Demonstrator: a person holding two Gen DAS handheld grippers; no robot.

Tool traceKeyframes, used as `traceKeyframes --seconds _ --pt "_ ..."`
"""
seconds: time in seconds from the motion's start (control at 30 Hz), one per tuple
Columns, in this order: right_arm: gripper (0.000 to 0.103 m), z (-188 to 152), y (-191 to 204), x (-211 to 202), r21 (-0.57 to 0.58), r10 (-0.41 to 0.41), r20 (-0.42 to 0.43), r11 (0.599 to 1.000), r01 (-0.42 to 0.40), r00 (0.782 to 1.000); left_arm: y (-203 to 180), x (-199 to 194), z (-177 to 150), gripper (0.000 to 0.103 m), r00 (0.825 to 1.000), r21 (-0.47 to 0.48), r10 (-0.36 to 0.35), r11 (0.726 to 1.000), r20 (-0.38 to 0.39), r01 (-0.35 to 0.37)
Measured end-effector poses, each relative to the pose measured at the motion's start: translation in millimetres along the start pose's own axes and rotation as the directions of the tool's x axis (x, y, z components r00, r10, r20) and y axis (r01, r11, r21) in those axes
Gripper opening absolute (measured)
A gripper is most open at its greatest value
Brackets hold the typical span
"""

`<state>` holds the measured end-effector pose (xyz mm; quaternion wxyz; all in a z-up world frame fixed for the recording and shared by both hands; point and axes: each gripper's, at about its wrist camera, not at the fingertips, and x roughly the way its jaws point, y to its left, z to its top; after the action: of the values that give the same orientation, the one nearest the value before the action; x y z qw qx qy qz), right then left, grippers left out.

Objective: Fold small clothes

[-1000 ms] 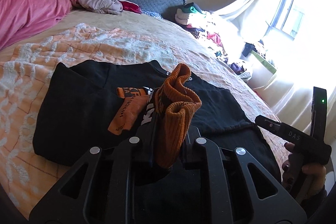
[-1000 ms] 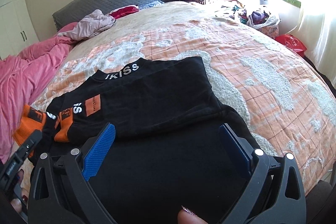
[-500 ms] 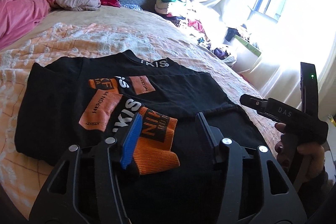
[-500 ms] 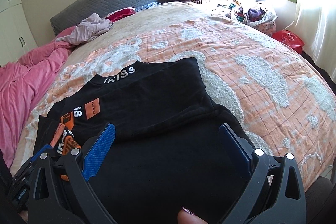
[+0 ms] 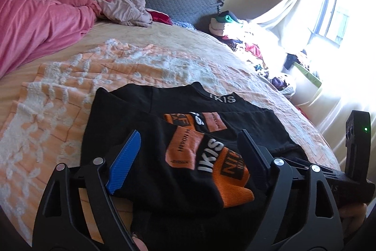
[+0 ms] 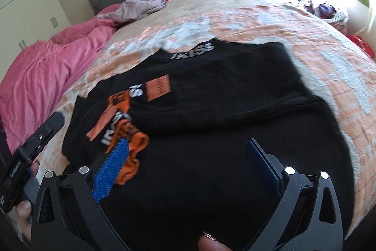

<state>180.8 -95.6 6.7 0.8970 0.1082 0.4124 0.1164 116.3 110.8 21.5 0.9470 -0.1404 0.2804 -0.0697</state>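
Folding continues on the orange-and-white quilted bed [image 5: 70,91], where the black knit top with white lettering [image 6: 235,91] lies flat. Its orange-cuffed sleeve [image 5: 232,178] rests across the body. Left claw [image 5: 188,152] is opening, pads clear of the sleeve between them; right claw [image 6: 188,157] spread, empty. Advice: smooth the sleeve square before folding the hem upward.

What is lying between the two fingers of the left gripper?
In the left wrist view, the orange cuff of the black top lies between the left gripper's opening jaws, untouched by them.
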Motion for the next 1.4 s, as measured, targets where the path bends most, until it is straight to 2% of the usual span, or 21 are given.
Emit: traceKeyframes --seconds 0.17,0.33,0.37,0.4,0.43,0.47,0.5,0.67,1.0,1.2,1.4 --pt "0.097 -6 26 28 -0.024 0.056 -0.070 0.998 -0.058 0.996 16 -3 3 0.090 0.999 -0.038 0.044 0.998 0.004 -0.044" --pt "0.065 -9 47 44 -0.077 0.074 -0.078 0.994 -0.080 0.994 29 -6 7 0.093 0.997 -0.072 0.079 0.994 0.005 -0.078" --pt "0.050 -9 51 46 -0.092 0.078 -0.080 0.992 -0.085 0.994 32 -6 7 0.093 0.997 -0.081 0.083 0.993 0.006 -0.083" --pt "0.040 -9 54 48 -0.100 0.087 -0.083 0.990 -0.095 0.993 34 -7 8 0.093 0.996 -0.089 0.088 0.992 0.007 -0.087" --pt "0.033 -8 58 49 -0.113 0.094 -0.082 0.988 -0.103 0.992 37 -8 8 0.093 0.996 -0.097 0.093 0.991 0.008 -0.092" --pt "0.017 -7 60 49 -0.124 0.109 -0.081 0.985 -0.118 0.991 39 -9 9 0.093 0.995 -0.104 0.096 0.990 0.010 -0.094" --pt "0.008 -5 64 47 -0.136 0.125 -0.078 0.982 -0.135 0.989 42 -10 9 0.093 0.995 -0.113 0.098 0.989 0.012 -0.096" --pt "0.007 6 79 32 -0.235 0.133 -0.010 0.963 -0.132 0.991 52 -15 12 0.093 0.993 -0.140 0.115 0.984 0.021 -0.111" --pt "0.007 51 83 6 -0.329 0.142 0.071 0.938 -0.111 0.987 76 -20 20 0.093 0.984 -0.191 0.175 0.967 0.014 -0.169" --pt "0.006 71 66 -10 -0.347 0.109 0.123 0.936 -0.060 0.986 72 -10 31 0.093 0.989 -0.202 0.146 0.969 0.005 -0.142" --pt "0.006 89 35 -25 -0.319 0.062 0.182 0.948 -0.001 0.981 51 6 48 0.093 0.996 -0.157 0.093 0.983 -0.007 -0.093"
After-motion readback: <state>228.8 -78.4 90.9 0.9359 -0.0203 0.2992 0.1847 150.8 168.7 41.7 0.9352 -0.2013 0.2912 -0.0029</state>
